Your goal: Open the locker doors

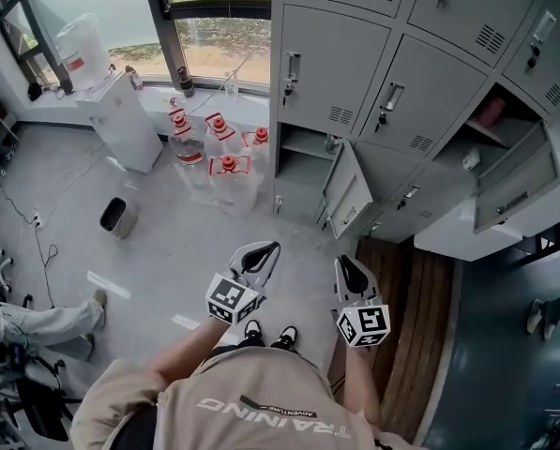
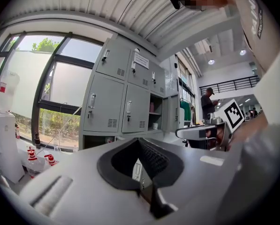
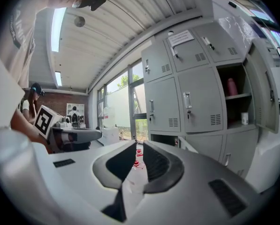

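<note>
A person stands on the grey floor before a bank of grey lockers [image 1: 355, 64], the left gripper [image 1: 270, 248] and right gripper [image 1: 341, 262] held low and well apart from them. A lower locker door [image 1: 347, 193] hangs open; a second open door [image 1: 516, 187] shows further right. Red-capped water bottles [image 1: 225, 162] cluster left of the lockers, below the window.

In the left gripper view, the jaws meet at their tips, holding nothing, with the lockers far ahead.

In the right gripper view, the jaws stand a narrow slit apart and empty. An open compartment on the right holds a pink bottle [image 3: 231, 86].
</note>
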Motion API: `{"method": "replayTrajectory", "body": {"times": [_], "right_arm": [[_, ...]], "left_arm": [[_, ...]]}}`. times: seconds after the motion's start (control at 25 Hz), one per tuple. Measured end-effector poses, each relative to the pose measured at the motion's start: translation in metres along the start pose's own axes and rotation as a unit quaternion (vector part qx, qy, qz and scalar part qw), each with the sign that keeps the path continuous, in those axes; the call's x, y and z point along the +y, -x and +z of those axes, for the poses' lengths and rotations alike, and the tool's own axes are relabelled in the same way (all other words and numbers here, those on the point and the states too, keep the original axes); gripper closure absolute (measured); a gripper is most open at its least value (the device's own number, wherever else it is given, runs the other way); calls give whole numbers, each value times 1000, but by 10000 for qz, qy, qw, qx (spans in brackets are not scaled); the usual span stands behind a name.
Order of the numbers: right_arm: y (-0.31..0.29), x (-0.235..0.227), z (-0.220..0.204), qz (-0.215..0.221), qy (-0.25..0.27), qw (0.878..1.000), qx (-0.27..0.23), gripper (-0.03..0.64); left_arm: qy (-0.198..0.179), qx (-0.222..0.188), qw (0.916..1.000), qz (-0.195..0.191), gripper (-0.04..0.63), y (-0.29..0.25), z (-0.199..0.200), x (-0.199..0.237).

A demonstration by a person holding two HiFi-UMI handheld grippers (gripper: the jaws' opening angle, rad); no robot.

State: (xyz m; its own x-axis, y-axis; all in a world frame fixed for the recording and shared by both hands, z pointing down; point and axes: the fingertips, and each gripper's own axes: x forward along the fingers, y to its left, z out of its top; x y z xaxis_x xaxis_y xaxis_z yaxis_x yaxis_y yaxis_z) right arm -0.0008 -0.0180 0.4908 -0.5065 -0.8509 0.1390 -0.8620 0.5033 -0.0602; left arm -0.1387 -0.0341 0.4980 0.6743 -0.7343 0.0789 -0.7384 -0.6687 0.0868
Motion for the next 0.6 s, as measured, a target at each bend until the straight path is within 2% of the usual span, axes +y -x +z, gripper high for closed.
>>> {"method": "replayTrajectory", "body": {"times": [0.12, 0.24, 0.4, 0.6], "right_arm": [[2, 8, 18, -38, 150, 9998, -149, 572], [5, 15, 22, -5, 341, 9994, -112, 574], [8, 16, 25, -29, 361, 9993, -113, 574], [12, 12, 39, -103, 393, 9988, -261, 575]], "left_arm": [[-131, -59, 9999, -81, 588, 7, 10, 1], [-104, -166, 9998, 1, 588, 10, 18, 5], [-92, -218, 9997, 62, 588, 10, 23, 5], [-176, -268, 9995, -58, 588, 10, 31, -3]]}}
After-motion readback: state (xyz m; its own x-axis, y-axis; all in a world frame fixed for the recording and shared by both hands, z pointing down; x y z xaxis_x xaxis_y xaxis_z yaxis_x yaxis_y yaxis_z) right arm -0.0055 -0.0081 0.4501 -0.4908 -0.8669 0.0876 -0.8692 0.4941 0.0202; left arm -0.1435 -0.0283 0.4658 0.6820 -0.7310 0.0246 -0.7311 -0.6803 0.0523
